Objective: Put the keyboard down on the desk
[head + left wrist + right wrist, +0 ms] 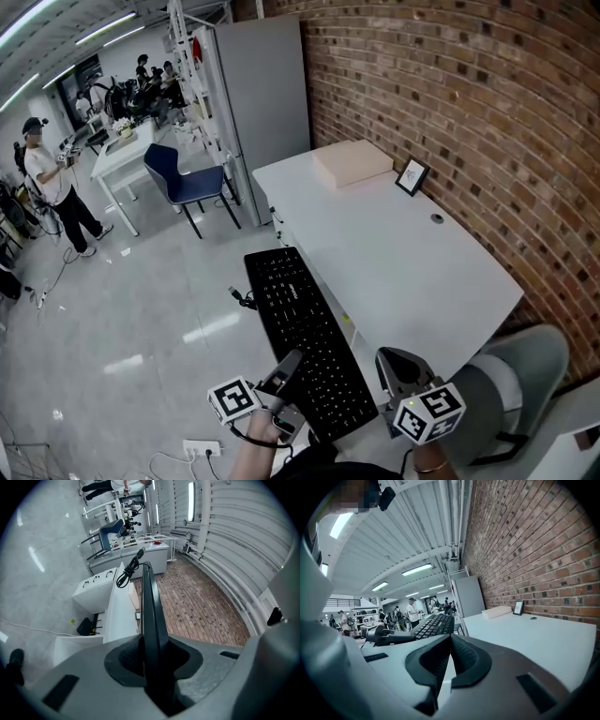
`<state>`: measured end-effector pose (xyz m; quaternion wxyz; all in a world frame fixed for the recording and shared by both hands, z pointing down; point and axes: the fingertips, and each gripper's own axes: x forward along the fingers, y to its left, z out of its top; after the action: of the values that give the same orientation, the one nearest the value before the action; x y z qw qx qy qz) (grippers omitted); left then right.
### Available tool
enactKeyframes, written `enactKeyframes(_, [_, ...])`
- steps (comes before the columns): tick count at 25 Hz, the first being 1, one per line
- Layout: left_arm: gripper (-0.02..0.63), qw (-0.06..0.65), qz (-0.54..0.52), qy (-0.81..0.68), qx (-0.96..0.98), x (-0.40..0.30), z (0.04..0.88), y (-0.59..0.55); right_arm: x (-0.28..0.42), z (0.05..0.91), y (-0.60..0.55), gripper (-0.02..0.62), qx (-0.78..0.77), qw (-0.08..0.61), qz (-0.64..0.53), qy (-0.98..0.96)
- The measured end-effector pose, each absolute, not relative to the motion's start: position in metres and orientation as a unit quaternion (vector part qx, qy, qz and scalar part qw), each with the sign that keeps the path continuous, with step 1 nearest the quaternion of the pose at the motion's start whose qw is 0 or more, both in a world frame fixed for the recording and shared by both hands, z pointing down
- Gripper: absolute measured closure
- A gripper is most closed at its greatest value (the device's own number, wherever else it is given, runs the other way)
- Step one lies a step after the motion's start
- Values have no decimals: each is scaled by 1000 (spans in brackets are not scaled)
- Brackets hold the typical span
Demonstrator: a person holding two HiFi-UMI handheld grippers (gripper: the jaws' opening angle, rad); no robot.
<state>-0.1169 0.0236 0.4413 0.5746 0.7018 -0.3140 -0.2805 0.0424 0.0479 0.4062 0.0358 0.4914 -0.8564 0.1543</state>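
Left gripper [286, 364] pads are clamped on the thin near end of the keyboard [305, 323], so the board sticks out fwd, keys up. It's in the air over the floor, just beside the desk [412, 272], not on it yet. Its cable [239, 298] hangs bundled at the far end. Right gripper [398, 364] jaws are closed tip to tip, nothing btwn, prob. spare since one grip carries it. The box [352, 161] & frame [411, 176] sit at the back, leaving landing room.
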Motion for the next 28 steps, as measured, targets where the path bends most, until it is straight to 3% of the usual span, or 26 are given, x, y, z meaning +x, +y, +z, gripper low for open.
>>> enactKeyframes(14, [508,584,-232,-300,717,-123,469,-112,36,420,-64,591,530,52,162,-831])
enactKeyframes(28, [508,597,-224,-311,704,-64,498,-274,68,453,-215,591,503,72,200,-838])
